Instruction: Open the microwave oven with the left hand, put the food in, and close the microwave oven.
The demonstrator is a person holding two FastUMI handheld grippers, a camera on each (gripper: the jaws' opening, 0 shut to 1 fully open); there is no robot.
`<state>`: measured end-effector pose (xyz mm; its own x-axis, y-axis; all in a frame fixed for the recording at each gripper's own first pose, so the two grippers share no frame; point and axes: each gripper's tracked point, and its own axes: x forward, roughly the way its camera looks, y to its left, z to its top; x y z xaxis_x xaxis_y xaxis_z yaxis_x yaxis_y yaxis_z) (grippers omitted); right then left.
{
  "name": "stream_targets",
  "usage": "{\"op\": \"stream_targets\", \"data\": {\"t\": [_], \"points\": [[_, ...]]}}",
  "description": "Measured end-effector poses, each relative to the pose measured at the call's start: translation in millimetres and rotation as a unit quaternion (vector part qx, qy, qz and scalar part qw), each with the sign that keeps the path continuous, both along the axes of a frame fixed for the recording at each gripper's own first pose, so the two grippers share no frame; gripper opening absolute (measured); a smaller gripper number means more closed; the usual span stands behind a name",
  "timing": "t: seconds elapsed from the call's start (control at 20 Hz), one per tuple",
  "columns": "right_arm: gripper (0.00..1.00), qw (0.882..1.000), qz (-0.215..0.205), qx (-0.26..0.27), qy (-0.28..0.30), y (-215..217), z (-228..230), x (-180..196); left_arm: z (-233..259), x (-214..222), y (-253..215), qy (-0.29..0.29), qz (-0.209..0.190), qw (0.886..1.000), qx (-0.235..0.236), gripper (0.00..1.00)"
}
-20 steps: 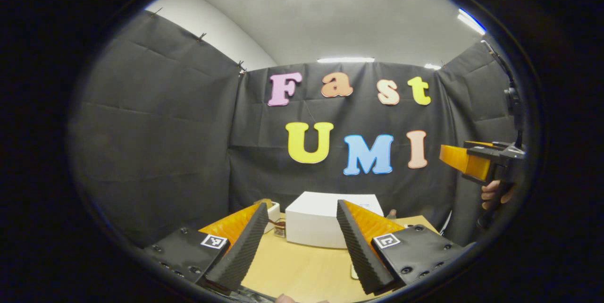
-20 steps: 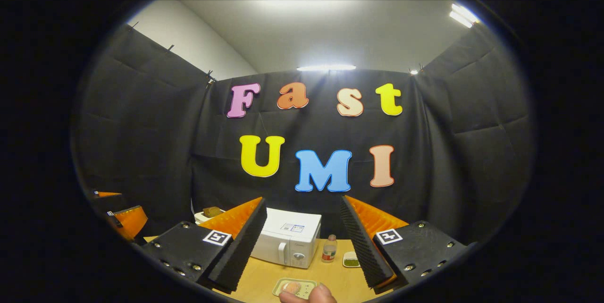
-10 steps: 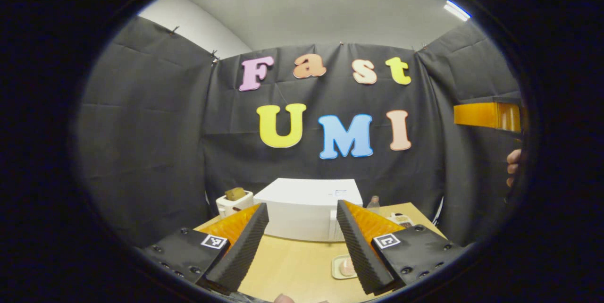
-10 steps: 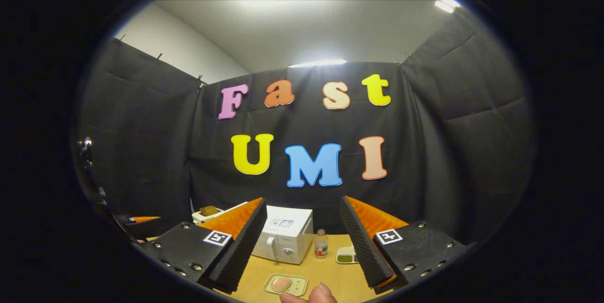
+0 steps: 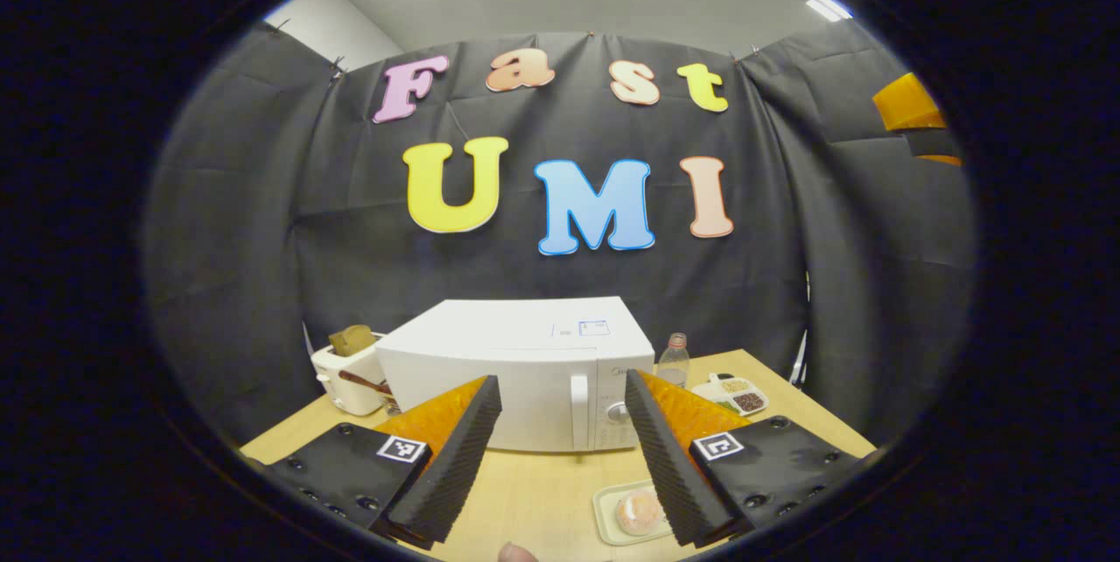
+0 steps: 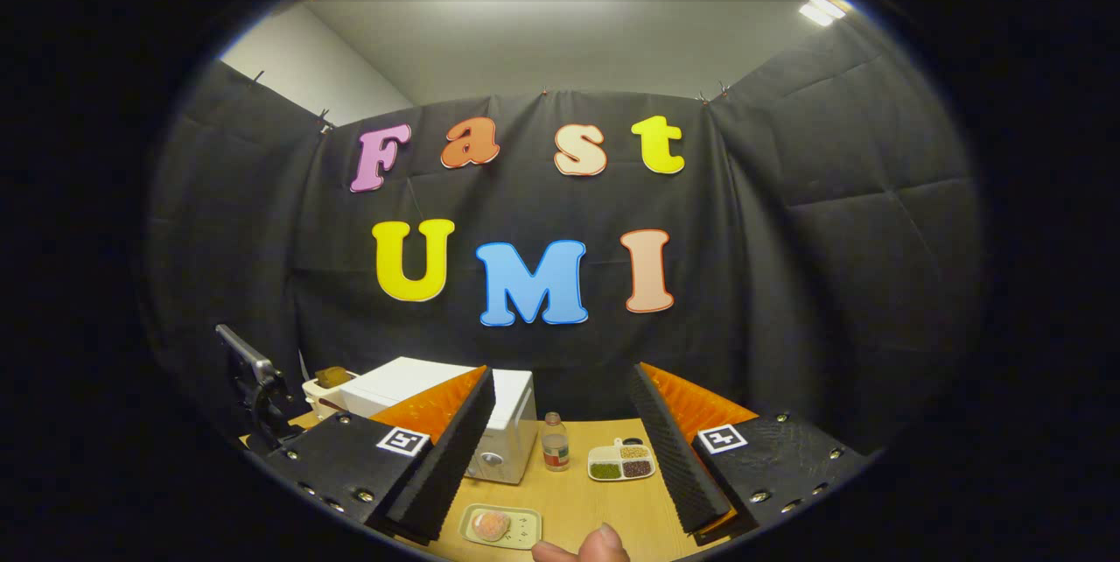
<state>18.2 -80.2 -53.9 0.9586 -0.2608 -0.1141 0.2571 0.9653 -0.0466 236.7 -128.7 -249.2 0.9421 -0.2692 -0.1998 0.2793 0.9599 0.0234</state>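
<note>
A white microwave (image 5: 516,361) stands on the wooden table (image 5: 534,492) with its door shut and a vertical handle (image 5: 578,409) at the door's right side. My left gripper (image 5: 560,466) is open and empty, hovering in front of the door, apart from it. The food, a round pinkish bun (image 5: 639,511), lies on a small pale tray (image 5: 608,514) in front of the microwave. In the right gripper view the microwave (image 6: 398,378) sits left of centre and the tray with the bun (image 6: 490,525) lies below my open, empty right gripper (image 6: 560,466).
A toaster (image 5: 346,369) holding bread stands left of the microwave. To its right are a small bottle (image 5: 671,361) and a divided dish (image 5: 731,391) of grains. The right gripper's body (image 5: 910,107) hangs high at the right. A thumb (image 6: 591,544) shows at the bottom edge.
The left gripper has tilted down and come closer to the microwave, so its door and handle now show. The right gripper has swung right, shifting the microwave leftward in its view.
</note>
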Motion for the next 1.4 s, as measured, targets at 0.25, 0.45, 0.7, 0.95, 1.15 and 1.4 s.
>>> {"op": "stream_targets", "data": {"t": [0.25, 0.45, 0.7, 0.95, 1.15, 1.4], "points": [[0.95, 0.998, -0.048, -0.022, 0.028, -12, -13, 10, -96, 61, -25, 0.033, -0.017, 0.999, 0.011, 0.95], [0.95, 0.995, -0.077, -0.037, 0.055, -24, -29, 17, -150, 99, -41, 0.051, -0.025, 0.998, 0.007, 0.95], [0.96, 0.991, -0.089, -0.048, 0.085, -28, -46, 21, -197, 131, -50, 0.082, -0.021, 0.996, -0.001, 0.8], [0.96, 0.99, -0.09, -0.05, 0.1, -28, -57, 23, -215, 147, -59, 0.093, -0.029, 0.995, -0.006, 0.6], [0.96, 0.99, -0.09, -0.055, 0.097, -29, -53, 23, -217, 149, -63, 0.101, -0.018, 0.995, 0.003, 0.36], [0.96, 0.99, -0.094, -0.051, 0.092, -28, -47, 15, -218, 148, -63, 0.105, -0.024, 0.994, -0.01, 0.14]]}}
